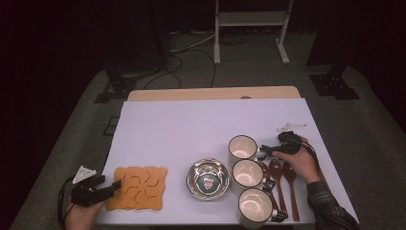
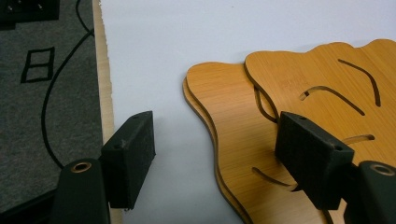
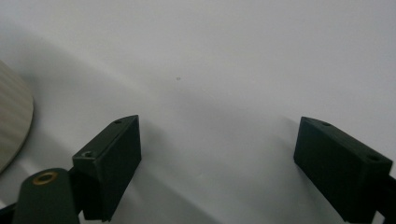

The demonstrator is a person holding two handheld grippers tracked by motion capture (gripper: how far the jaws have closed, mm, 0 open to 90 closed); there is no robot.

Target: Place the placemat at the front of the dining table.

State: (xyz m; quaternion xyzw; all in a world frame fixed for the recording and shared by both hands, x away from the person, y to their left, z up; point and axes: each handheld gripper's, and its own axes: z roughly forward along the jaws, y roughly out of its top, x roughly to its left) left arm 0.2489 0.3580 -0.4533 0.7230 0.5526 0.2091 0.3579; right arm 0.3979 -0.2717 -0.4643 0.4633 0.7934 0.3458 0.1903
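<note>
Two orange wooden trivets with curved slots lie stacked at the front left of the white sheet. In the left gripper view the upper trivet sits slightly offset on the lower one. My left gripper is open at their left edge. One jaw hangs over the trivets and the other over the bare sheet, and neither presses on them. My right gripper is open beside the farthest white mug, with nothing between its jaws.
A steel bowl stands at front centre. Two more white mugs line up toward the front edge, with three wooden spoons to their right. A small white object lies at the far right. Left of the trivets runs the table edge.
</note>
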